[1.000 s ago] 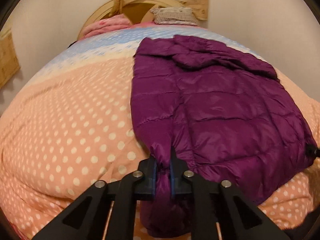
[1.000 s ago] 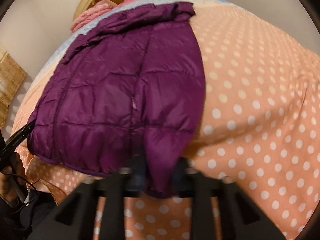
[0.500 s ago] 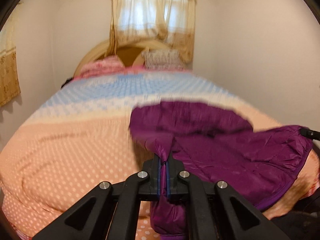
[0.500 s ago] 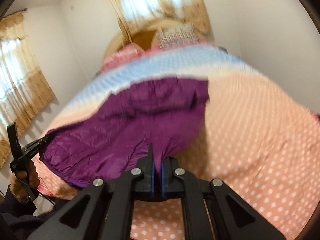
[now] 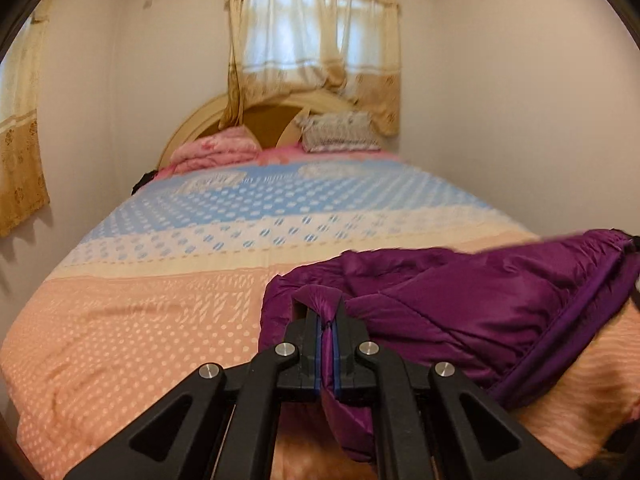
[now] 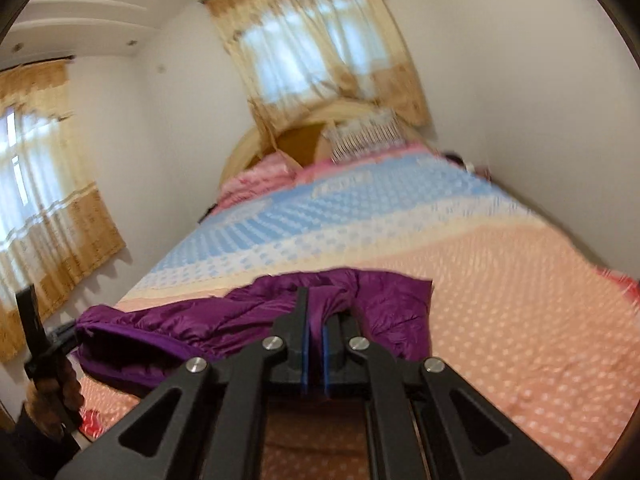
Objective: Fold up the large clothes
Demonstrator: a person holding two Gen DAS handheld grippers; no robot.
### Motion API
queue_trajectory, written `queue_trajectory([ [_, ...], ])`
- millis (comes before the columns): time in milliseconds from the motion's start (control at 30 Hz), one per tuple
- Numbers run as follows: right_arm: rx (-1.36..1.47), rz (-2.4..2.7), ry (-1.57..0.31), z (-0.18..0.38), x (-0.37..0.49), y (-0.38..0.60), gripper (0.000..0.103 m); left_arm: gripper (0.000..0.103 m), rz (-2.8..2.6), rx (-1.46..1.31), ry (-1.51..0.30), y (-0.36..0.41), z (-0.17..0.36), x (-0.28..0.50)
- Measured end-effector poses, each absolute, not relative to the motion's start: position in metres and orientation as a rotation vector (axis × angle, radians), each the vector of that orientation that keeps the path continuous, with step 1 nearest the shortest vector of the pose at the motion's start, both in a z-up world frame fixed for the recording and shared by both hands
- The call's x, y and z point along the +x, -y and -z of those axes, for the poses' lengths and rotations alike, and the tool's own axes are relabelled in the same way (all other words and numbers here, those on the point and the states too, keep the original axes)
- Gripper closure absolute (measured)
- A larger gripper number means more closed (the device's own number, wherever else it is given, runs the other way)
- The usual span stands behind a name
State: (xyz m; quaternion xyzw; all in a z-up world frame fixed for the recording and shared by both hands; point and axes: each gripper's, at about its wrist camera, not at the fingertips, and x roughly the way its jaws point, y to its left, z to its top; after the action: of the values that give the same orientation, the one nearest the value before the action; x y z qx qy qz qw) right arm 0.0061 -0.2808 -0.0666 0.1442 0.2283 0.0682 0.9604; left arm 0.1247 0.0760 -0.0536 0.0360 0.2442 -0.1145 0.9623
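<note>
A purple quilted puffer jacket [image 5: 460,304] lies at the near end of the bed, its hem edge lifted off the cover. My left gripper [image 5: 327,320] is shut on the jacket's left hem corner, with purple fabric pinched between the blue pads. My right gripper [image 6: 316,316] is shut on the right hem corner of the jacket [image 6: 192,320]. In the right wrist view the left gripper [image 6: 44,344] shows at the far left, in the person's hand. The jacket's far part rests bunched on the bed.
The bed [image 5: 160,312] has a peach, white and blue dotted cover. A folded pink blanket [image 5: 216,152] and a patterned pillow [image 5: 340,132] lie by the wooden headboard [image 5: 272,112]. Walls stand close on both sides. A curtained window [image 5: 312,40] is behind the headboard.
Both grippers have lifted the jacket's hem off the bed and tilted up to level. The jacket, flat one second ago, now hangs raised at its near edge and looks bunched toward the near end.
</note>
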Motion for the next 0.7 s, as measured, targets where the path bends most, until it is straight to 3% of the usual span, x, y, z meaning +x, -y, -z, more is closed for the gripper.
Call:
queue_trajectory([
  [167, 0.336, -0.054, -0.541, 0.097, 0.077, 0.295, 0.097, 0.094, 0.233, 0.038, -0.529, -0.071, 0.081, 0.196],
  [333, 0.327, -0.012, -0.578, 0.112, 0.124, 0.299, 0.097, 0.073, 0.198, -0.071, -0.537, -0.079, 0.086, 0.234],
  [367, 0.319, -0.003, -0.584, 0.115, 0.131, 0.299, 0.097, 0.059, 0.165, -0.073, -0.534, -0.079, 0.088, 0.239],
  [400, 0.318, 0.003, -0.594, 0.118, 0.141, 0.299, 0.097, 0.031, 0.109, -0.068, -0.521, -0.079, 0.088, 0.236],
  [467, 0.327, 0.015, -0.608, 0.127, 0.157, 0.302, 0.097, 0.008, -0.009, -0.065, -0.445, -0.083, 0.088, 0.234],
  [600, 0.334, 0.047, -0.646, 0.139, 0.183, 0.305, 0.096, 0.008, -0.049, -0.015, -0.438, -0.072, 0.096, 0.244],
  [667, 0.363, 0.062, -0.659, 0.143, 0.195, 0.31, 0.084, 0.008, -0.056, 0.001, -0.449, -0.061, 0.102, 0.25],
  [700, 0.377, 0.059, -0.662, 0.142, 0.2, 0.312, 0.069, 0.008, -0.054, 0.0, -0.449, -0.057, 0.103, 0.251],
])
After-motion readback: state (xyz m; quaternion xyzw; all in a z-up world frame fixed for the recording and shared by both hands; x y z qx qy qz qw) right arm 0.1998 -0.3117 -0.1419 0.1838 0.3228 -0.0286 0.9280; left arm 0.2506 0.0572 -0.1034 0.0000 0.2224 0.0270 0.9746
